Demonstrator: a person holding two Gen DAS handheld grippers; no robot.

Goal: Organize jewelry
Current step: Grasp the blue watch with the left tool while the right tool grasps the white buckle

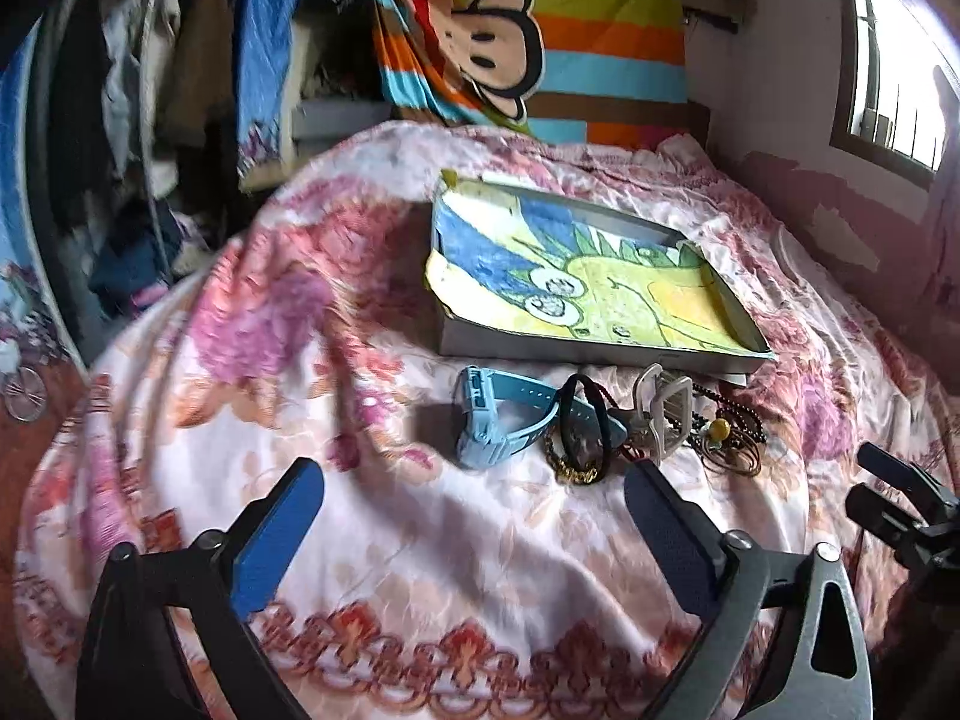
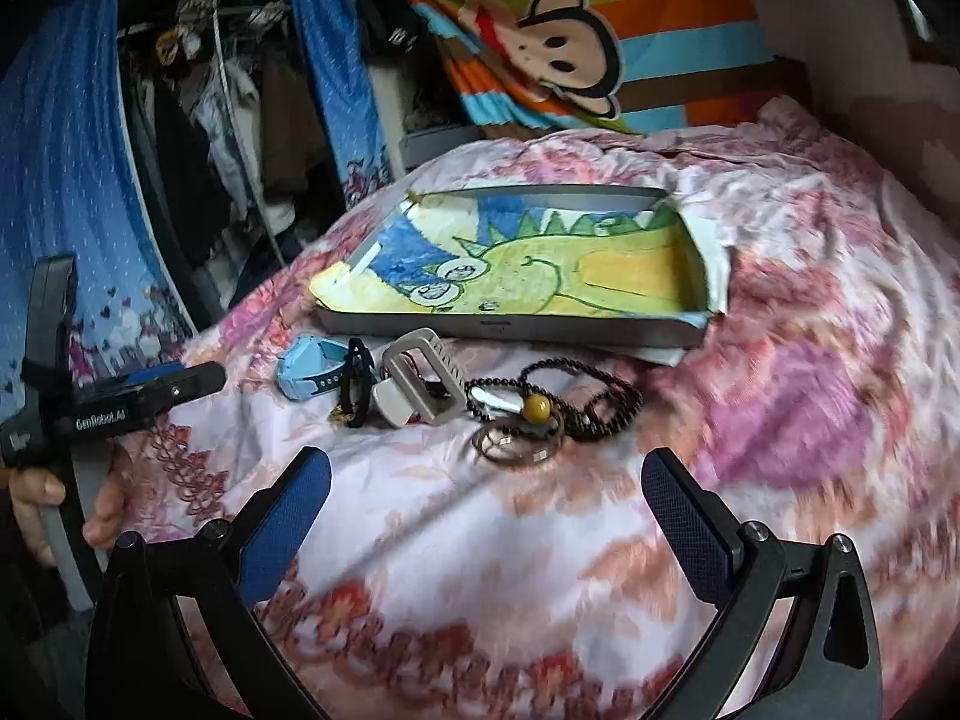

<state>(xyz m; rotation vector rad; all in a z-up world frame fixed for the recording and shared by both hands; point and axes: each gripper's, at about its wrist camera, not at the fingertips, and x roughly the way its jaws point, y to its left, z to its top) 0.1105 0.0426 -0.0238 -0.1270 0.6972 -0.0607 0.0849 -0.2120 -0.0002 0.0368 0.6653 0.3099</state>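
Both grippers hover above a pink floral bedspread (image 1: 420, 540), the left gripper (image 1: 474, 516) and the right gripper (image 2: 486, 510) each with blue-padded fingers spread wide and empty. Ahead lies the jewelry in a row: a light-blue plastic watch (image 1: 486, 426), a black hair tie (image 1: 579, 420), a white square-framed watch (image 2: 420, 384) and a dark beaded necklace (image 2: 576, 396), just in front of a shallow grey tray lined with a crayon drawing (image 1: 576, 282).

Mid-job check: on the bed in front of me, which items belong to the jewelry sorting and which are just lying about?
For the job: blue watch, white watch, black bead necklace, thin bangles, tray.

Lying about: monkey blanket, hanging clothes, floral bedspread.
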